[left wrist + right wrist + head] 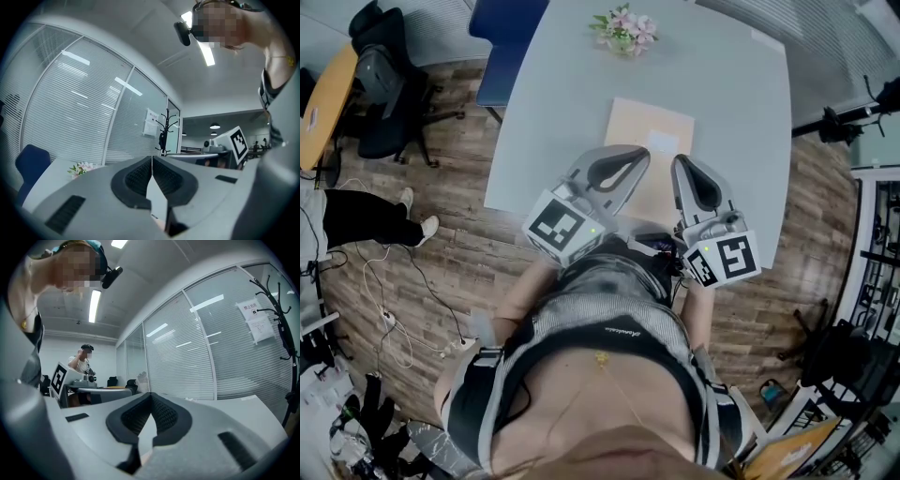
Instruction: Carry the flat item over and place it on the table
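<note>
Jaws pressed together at the sheet's (649, 131) 6 o'clock edge, left gripper (152, 160) and right gripper (151, 396) should withdraw level, leaving it flat.

My left gripper (152, 161) and right gripper (151, 399) are matt grey plastic with black ribbed rubbery pads (136, 176). At twelve o'clock the flat item (637, 127) looks like matt tan paper. The table (572, 103) is smooth and matt, the floor (478, 253) wood-grain.

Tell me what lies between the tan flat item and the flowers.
The head view shows only bare grey table between the tan flat item and the flowers.
</note>
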Demonstrator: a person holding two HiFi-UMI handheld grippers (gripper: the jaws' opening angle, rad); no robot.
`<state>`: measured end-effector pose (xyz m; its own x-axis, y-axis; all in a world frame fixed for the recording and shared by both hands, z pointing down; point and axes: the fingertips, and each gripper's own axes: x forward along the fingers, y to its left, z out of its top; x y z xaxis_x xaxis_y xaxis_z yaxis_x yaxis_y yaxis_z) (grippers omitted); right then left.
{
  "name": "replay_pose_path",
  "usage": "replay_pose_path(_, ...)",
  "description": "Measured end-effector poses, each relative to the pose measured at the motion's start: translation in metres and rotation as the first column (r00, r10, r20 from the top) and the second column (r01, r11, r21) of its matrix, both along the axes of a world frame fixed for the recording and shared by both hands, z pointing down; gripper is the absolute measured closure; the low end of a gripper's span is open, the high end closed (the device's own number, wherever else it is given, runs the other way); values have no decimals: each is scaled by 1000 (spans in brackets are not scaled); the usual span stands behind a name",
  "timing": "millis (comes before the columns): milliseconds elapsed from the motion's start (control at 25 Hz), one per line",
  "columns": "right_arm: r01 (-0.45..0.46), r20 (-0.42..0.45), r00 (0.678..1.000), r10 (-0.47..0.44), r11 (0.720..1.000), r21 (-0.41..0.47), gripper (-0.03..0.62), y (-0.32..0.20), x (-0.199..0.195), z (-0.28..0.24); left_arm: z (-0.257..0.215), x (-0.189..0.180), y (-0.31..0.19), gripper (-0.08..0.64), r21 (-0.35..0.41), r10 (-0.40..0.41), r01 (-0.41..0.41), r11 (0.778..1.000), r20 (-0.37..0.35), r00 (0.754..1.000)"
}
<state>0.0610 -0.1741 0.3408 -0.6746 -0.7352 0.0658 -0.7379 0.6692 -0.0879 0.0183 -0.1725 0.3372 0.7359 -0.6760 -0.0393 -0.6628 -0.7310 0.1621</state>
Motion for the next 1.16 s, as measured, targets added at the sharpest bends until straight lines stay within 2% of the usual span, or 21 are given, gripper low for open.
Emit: replay_pose_path(1160,30,-66,997,-30,1000,-11,591,14,-9,6,3,-9,15,548,-3,-39,39,999,7,999)
